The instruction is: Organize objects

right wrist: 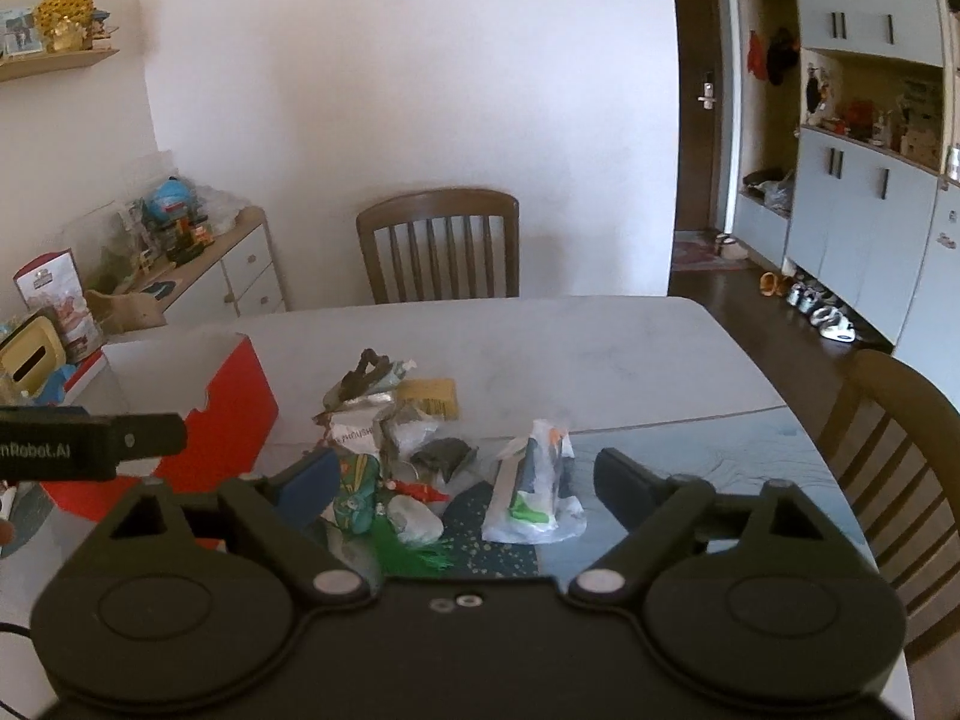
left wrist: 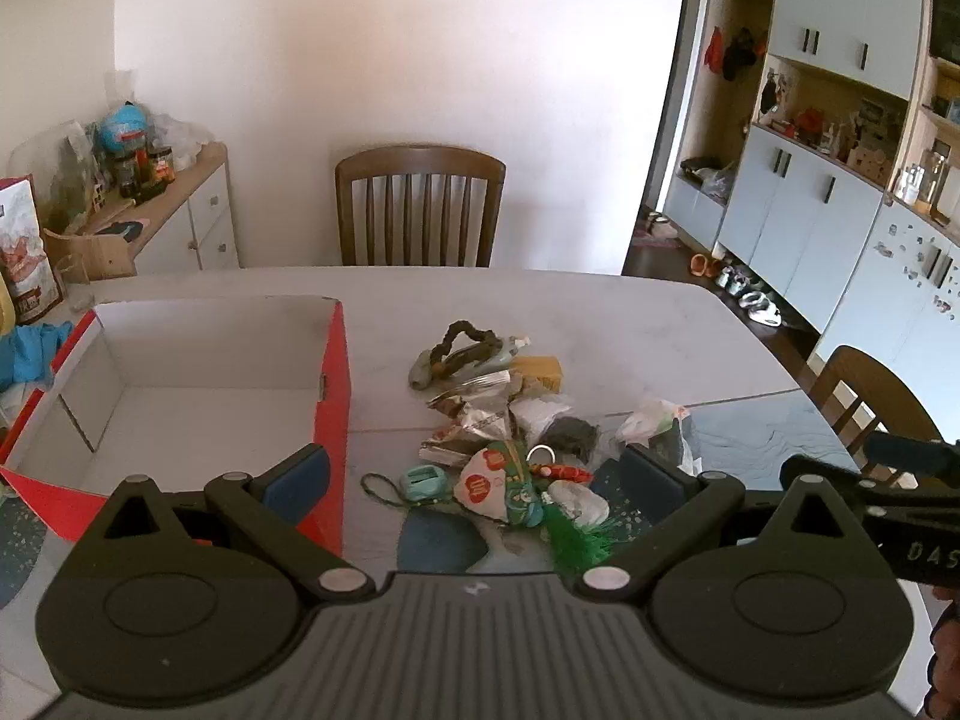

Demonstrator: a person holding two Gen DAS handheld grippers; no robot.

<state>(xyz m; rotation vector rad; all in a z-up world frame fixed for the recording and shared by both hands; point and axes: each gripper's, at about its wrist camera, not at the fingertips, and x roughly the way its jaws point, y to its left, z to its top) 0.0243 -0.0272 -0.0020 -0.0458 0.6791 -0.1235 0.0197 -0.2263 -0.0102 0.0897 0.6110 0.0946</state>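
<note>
— Two sets of tongs hung over the near edge of the table, and both stood spread with nothing between their pads. Which had the better line?

— The left gripper, I judged. The heap of small objects lay straight ahead of it and a little beyond its tips, with the open red cardboard box just beside the heap toward the table's left edge, white and bare inside.

— And the right gripper?

— It pointed at the heap's right fringe, where a white plastic packet lay apart with its long axis running away from the near edge, roughly in line with the fingers.

— Smaller pieces?

— Nearest the left tongs were a printed cloth pouch with a green tassel, and a teal tag on a cord. A braided loop lay farthest off.

— The room?

— A wooden chair stood at the far edge, with grey cabinets to the right.
</note>
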